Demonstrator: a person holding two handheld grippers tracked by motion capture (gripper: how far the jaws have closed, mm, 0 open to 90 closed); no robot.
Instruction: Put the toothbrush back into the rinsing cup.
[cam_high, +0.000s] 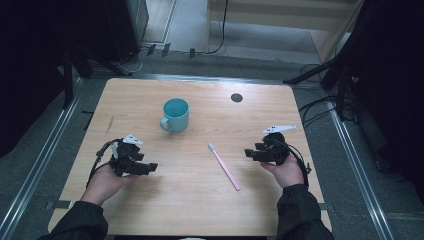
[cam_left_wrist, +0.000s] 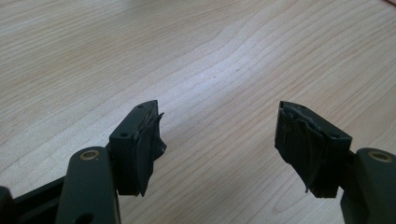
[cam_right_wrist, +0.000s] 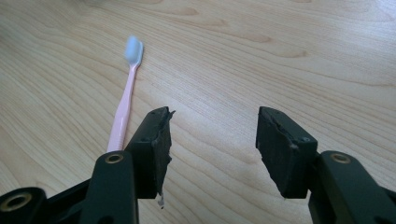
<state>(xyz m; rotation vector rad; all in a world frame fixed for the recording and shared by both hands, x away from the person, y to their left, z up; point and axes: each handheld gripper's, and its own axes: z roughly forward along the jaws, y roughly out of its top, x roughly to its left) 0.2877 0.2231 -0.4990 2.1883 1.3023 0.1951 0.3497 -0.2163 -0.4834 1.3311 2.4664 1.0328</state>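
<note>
both hand-held grippers (cam_high: 150, 166) (cam_high: 248, 152) spread empty, pink toothbrush (cam_high: 224, 166) between, teal mug (cam_high: 175, 114) beyond.

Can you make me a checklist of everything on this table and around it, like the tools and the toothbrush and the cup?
Surface: wooden table, round hole near far edge.
Job's things: pink toothbrush lying flat, bristle head toward the teal cup, which stands upright.
Clutter: nothing seen.
Grippers: left tool open, empty; right tool open, empty, beside the toothbrush.
Cables: one trails from each tool; more on the floor.
Surroundings: grey floor, metal rails, dark stands.
</note>
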